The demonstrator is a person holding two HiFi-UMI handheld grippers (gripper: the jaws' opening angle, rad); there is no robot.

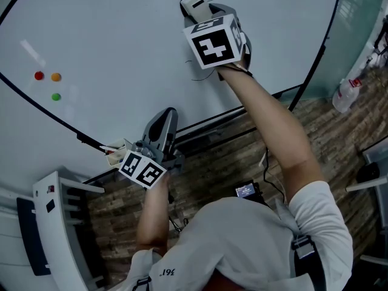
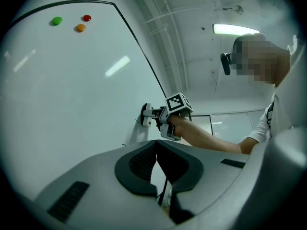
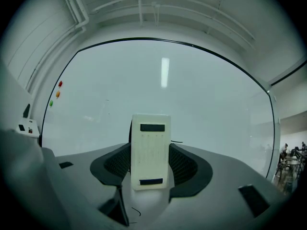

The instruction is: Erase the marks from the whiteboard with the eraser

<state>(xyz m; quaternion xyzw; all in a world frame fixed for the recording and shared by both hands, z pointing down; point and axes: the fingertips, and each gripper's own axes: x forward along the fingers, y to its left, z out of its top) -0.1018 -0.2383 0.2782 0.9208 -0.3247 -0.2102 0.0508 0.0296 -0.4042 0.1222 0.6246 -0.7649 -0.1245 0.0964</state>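
Observation:
The whiteboard [image 1: 121, 35] fills the upper left of the head view. My right gripper [image 1: 199, 8] is shut on a white eraser [image 1: 194, 3] and holds it flat against the board. In the right gripper view the eraser [image 3: 150, 150] stands upright between the jaws of the right gripper [image 3: 150, 164]. Thin black marks [image 1: 203, 77] show on the board just below that gripper, and one short stroke [image 3: 177, 141] lies beside the eraser. My left gripper [image 1: 166, 119] hangs near the board's lower edge, shut and empty; its jaws [image 2: 156, 158] meet with nothing between them.
Red [image 1: 39, 75], orange [image 1: 56, 76] and green [image 1: 56, 96] magnets sit at the board's left. A small box [image 1: 115, 152] rests on the board's ledge. A white rack [image 1: 60, 223] stands at lower left, a spray bottle [image 1: 345, 96] at right over wooden floor.

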